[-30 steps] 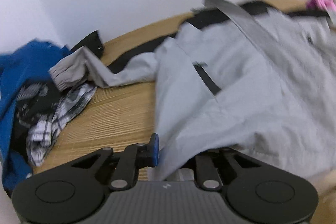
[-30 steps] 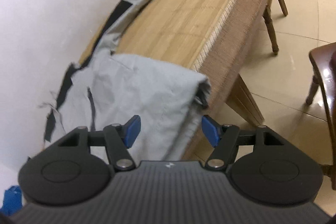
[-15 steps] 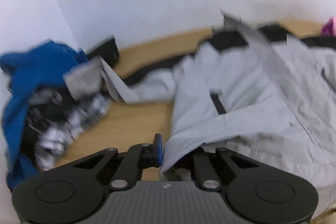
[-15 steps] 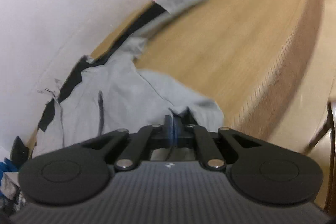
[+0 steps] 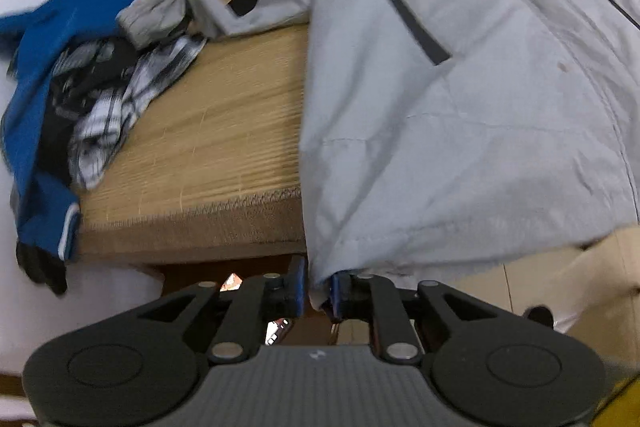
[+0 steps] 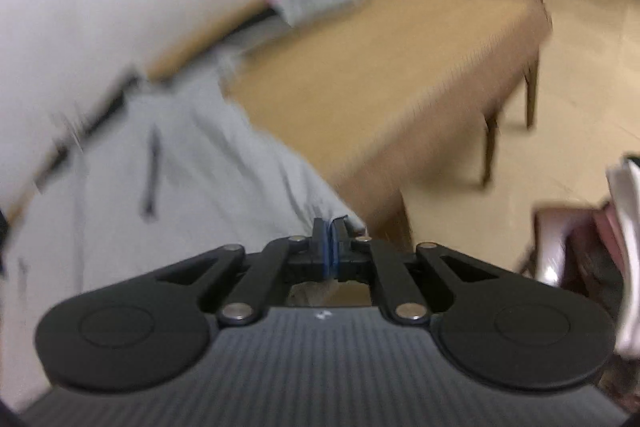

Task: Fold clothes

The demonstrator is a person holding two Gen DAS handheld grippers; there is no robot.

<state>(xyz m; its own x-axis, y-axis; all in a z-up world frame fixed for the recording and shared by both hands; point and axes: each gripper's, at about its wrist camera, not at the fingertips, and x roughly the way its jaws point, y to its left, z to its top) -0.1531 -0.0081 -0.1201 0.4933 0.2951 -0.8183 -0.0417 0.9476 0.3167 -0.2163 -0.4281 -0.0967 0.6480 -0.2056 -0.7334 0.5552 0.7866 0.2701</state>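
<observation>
Nearest, the left gripper (image 5: 316, 287) and right gripper (image 6: 330, 247) each pinch a hem corner of the grey jacket (image 5: 460, 99), probably to square it. It lies across the bench (image 5: 224, 131), hem overhanging; beyond, its sleeve reaches a clothes heap (image 5: 80, 75) (blurred).

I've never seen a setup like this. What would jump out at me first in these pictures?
Most striking is the big grey jacket spread over the mat-covered bench, its hem hanging off the near edge. Each corner of that hem is pinched: one by the left hand-held gripper, one by the right hand-held gripper. At the bench's left end lies a heap of blue and checked clothes.
</observation>
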